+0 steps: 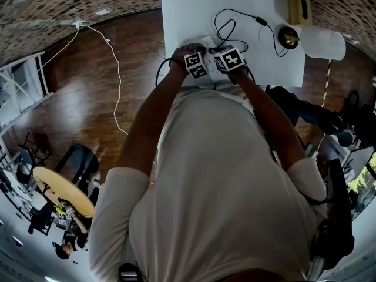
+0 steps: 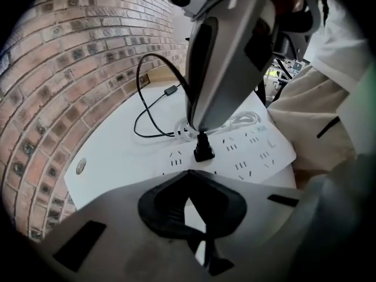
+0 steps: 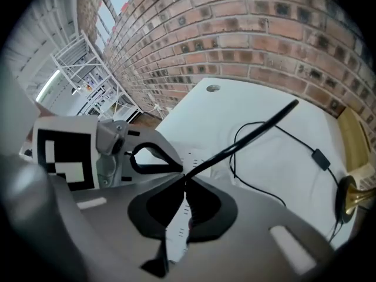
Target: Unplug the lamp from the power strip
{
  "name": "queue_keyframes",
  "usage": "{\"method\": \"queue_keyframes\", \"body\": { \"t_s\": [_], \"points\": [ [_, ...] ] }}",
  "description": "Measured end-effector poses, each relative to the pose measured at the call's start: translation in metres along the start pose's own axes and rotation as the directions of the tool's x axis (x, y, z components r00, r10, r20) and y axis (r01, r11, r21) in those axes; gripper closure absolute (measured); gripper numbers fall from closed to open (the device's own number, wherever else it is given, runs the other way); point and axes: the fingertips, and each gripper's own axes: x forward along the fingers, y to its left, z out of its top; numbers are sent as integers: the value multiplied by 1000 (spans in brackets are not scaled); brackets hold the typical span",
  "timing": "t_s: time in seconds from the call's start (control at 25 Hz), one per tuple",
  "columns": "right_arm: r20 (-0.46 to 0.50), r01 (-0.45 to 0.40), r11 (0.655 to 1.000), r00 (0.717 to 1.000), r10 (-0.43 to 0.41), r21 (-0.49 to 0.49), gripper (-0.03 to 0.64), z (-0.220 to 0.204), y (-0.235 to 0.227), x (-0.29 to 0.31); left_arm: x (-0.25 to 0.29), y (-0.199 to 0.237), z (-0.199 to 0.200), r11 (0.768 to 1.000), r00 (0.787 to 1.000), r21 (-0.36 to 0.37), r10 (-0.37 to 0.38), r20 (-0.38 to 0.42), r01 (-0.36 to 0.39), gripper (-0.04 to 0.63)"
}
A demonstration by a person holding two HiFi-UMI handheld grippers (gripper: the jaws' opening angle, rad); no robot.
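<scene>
Where your left hand-held gripper sat: at the near edge of the power strip, jaws drawn together with nothing between them, apparently steadying the strip on the counter.
Right hand-held gripper: its jaws were nearly closed, pinching the black lamp cord at their tips, directly above the plug.
Plug: it stood upright in a socket of the strip. No gap showed under it, so by my reading you had not yet drawn it out.
Lamp cord: from your grip it ran away over the counter, looped, passed an in-line switch and went on toward the lamp.
Lamp: it was at the counter's far right, with a brass base and a white shade, well apart from the strip.
Done: you had both hand-held grippers placed and the cord gripped.
Left to do: the pull itself. The plug had to come free of the socket while you held the strip down.
</scene>
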Motion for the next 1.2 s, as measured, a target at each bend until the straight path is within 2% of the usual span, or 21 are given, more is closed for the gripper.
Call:
{"method": "queue_keyframes", "body": {
  "t_s": [0.16, 0.32, 0.48, 0.56, 0.64, 0.72, 0.8, 0.88, 0.96, 1.0, 1.12, 1.2],
  "points": [
    [0, 20, 999, 1000, -20, -30, 607, -3, 2, -3, 0, 0, 0, 1000, 1000, 13, 4, -12, -4, 603],
    [46, 16, 999, 999, -18, 39, 607, -9, 2, -10, 2, -7, 3, 998, 1000, 67, -2, -31, 5, 604],
    [167, -23, 997, 986, 11, 71, 607, 52, -1, -48, 2, -2, 1, 998, 999, 62, 10, -48, -7, 604],
    [188, -24, 997, 982, 11, 69, 606, 76, -5, -69, 1, -4, 0, 998, 998, 57, 7, -55, -3, 604],
    [186, -16, 998, 983, 5, 57, 606, 81, -10, -81, 2, -6, -1, 999, 998, 51, 7, -64, -4, 604],
    [165, -6, 999, 986, -2, 49, 606, 68, -14, -84, 3, -6, 1, 999, 998, 31, 14, -59, -12, 604],
    [140, -14, 998, 990, 5, 66, 606, 46, -13, -81, 3, -5, 1, 1000, 999, -13, 14, -44, -14, 603],
    [117, -35, 995, 993, 24, 98, 604, 23, -10, -76, 2, -5, -2, 996, 999, -84, -19, -30, 16, 603],
    [92, -53, 991, 995, 42, 123, 604, 3, -8, -71, -3, -3, -2, 980, 997, -184, -71, 5, 70, 591],
    [77, -59, 990, 996, 49, 129, 603, -5, -8, -68, -10, 2, 0, 969, 996, -232, -72, 44, 81, 591],
    [15, -61, 989, 998, 60, 136, 603, -28, -9, -60, -35, 15, 13, 939, 987, -337, -9, 163, 64, 591],
    [-44, -56, 990, 997, 62, 131, 603, -42, -7, -54, -50, 13, 10, 918, 981, -390, 11, 193, 67, 591]
  ]
}}
